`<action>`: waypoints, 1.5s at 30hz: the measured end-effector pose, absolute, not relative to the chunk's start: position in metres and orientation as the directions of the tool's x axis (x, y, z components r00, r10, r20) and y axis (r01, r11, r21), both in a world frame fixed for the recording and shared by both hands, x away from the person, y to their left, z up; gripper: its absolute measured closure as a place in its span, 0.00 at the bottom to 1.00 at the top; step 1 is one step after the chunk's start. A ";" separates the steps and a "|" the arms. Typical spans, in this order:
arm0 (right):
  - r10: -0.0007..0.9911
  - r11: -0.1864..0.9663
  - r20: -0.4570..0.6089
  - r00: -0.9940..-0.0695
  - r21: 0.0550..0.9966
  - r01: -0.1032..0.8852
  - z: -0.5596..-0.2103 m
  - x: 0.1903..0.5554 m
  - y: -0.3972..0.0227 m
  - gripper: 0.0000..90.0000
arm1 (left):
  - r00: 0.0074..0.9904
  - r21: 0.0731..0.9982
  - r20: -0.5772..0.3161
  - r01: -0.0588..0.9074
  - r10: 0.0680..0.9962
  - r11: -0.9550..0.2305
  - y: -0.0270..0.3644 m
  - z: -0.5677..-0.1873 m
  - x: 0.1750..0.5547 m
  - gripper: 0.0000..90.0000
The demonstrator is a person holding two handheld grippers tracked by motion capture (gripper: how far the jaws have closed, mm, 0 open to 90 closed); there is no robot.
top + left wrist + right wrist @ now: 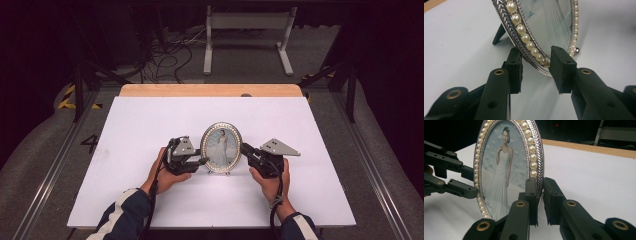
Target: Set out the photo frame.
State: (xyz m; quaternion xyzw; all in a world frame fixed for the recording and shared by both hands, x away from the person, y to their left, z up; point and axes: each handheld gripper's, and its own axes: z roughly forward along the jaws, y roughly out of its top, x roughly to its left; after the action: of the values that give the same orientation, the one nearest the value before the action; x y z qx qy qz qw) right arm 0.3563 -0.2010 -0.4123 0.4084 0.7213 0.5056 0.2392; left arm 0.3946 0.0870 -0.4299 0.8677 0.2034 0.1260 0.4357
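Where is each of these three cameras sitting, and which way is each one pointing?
High view: above the person's side of the table, facing forward and down; both hands and forearms show, the left tool and right tool flanking the oval picture frame.
Left tool view: rides the left tool, looking along its jaws at the frame's pearl rim, which sits between them.
Right tool view: rides the right tool, jaws closed on the frame's edge; the left tool shows beyond.
All views share the frame.
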 end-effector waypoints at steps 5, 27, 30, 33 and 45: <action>0.827 0.165 0.064 -0.559 0.923 0.348 -0.413 0.356 -0.200 0.91 | 0.883 0.809 0.043 0.244 0.468 -0.535 0.088 -0.432 0.394 0.70; 0.788 0.328 -0.066 -0.612 0.886 0.328 -0.414 0.347 -0.201 0.89 | 0.876 0.823 0.125 0.172 0.467 -0.542 0.097 -0.428 0.379 0.58; 0.775 0.349 -0.080 -0.627 0.881 0.319 -0.414 0.346 -0.202 0.87 | 0.878 0.819 0.129 0.168 0.461 -0.549 0.097 -0.428 0.378 0.55; 0.752 0.378 -0.093 -0.653 0.872 0.312 -0.414 0.345 -0.203 0.82 | 0.878 0.812 0.145 0.158 0.457 -0.562 0.098 -0.427 0.376 0.51; 0.690 0.476 -0.186 -0.699 0.845 0.245 -0.410 0.339 -0.201 0.64 | 0.869 0.808 0.172 0.145 0.465 -0.571 0.111 -0.425 0.370 0.37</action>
State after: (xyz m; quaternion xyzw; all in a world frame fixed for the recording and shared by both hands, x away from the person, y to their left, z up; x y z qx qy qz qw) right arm 0.3393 -0.2009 -0.4101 0.2859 0.8180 0.4248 0.2620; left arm 0.3703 0.1106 -0.4251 0.8665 0.1760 0.1864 0.4284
